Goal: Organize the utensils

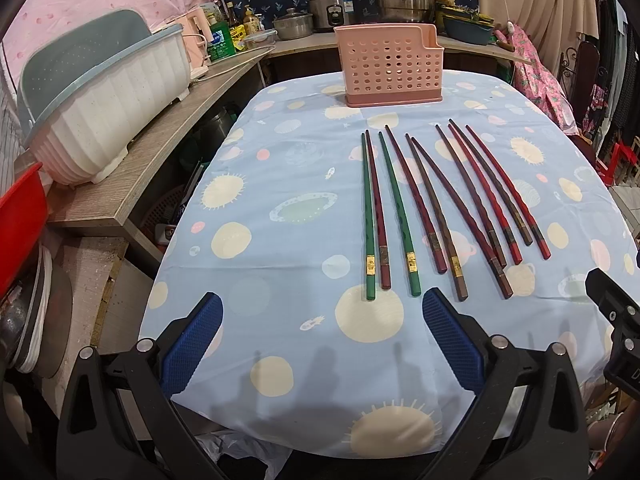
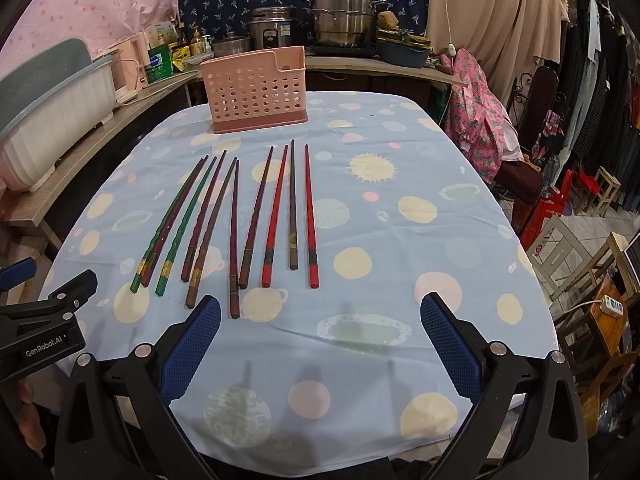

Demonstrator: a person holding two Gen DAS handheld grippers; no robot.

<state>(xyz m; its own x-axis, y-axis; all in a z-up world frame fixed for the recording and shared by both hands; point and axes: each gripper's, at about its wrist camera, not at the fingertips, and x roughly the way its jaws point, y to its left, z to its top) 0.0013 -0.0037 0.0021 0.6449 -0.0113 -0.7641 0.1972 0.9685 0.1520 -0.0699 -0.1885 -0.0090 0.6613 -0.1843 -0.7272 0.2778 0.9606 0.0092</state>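
While both tools (image 1: 322, 334) (image 2: 320, 336) hover agape, chopsticks (image 1: 436, 208) untouched

We see glossy lacquered chopsticks (image 2: 273, 216) on a matt printed cloth tablecloth (image 2: 400, 240), a perforated pink plastic holder (image 2: 256, 92), and shiny steel pots (image 2: 342, 16) behind.

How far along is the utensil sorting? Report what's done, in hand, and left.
Done: nothing visible; no utensil shows above the rim of the pink perforated holder.
In hand: nothing. The left gripper and right gripper are both open above the near table edge.
Left: all ten chopsticks lie in a row on the tablecloth, including two green ones.
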